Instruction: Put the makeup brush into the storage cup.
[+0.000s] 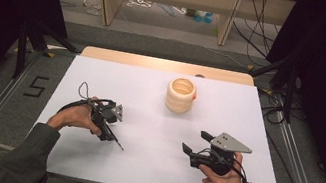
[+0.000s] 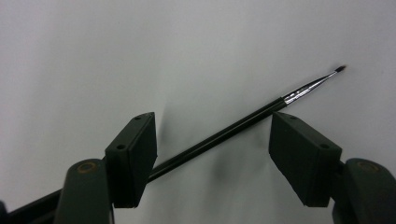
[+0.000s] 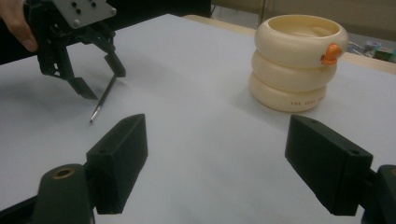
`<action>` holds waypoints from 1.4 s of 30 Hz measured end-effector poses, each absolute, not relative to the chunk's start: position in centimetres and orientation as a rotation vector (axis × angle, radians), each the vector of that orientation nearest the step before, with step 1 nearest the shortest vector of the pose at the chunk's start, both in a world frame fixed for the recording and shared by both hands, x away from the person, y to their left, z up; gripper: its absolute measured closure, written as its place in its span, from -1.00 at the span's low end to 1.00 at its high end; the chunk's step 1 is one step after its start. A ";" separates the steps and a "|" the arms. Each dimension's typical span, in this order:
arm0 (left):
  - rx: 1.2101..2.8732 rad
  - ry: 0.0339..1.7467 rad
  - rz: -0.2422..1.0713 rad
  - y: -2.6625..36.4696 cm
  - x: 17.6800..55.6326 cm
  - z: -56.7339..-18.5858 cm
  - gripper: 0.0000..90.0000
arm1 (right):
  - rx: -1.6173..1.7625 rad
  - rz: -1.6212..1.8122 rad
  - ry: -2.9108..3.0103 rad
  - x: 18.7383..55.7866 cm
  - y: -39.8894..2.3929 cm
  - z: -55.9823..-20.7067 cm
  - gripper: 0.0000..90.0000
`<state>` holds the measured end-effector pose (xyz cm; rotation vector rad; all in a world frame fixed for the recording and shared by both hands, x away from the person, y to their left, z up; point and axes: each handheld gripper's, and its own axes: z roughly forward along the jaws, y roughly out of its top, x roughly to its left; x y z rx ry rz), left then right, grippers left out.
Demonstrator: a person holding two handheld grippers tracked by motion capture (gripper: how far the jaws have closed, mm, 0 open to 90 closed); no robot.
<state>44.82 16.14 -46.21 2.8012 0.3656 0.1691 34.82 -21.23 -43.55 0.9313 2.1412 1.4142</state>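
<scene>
A thin black paintbrush (image 2: 224, 135) with a silver ferrule lies on the white table, running diagonally between the jaws of my left gripper (image 2: 212, 126). Those jaws stand wide apart around the handle, and the bristle tip points beyond them. From above, the left gripper (image 1: 110, 133) is at the table's left, with the brush (image 1: 114, 140) poking out towards the middle. The right gripper view shows that same left gripper (image 3: 103, 80) leaning over the brush (image 3: 103, 100). My right gripper (image 3: 215, 144) is open and holds nothing, low over the table's front right (image 1: 195, 142).
A cream ribbed pot (image 1: 180, 95) with a small orange knob stands towards the back middle of the white table (image 1: 137, 168); the right gripper view shows this pot (image 3: 299, 60) ahead and to the right. Dark frames and cables flank the table.
</scene>
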 end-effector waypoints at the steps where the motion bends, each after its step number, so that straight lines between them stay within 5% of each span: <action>1: 2.803 0.356 0.163 16.1 44.9 -46.2 -0.28 | 0.931 1.414 2.141 34.8 -21.2 -43.5 -0.51; 24: 2.861 0.361 0.116 15.6 45.1 -46.4 -0.14 | 0.930 1.411 2.151 34.8 -21.2 -43.6 -0.49; 42: 2.862 0.390 0.041 15.7 45.6 -46.2 0.18 | 0.925 1.417 2.152 34.8 -21.2 -43.6 -0.49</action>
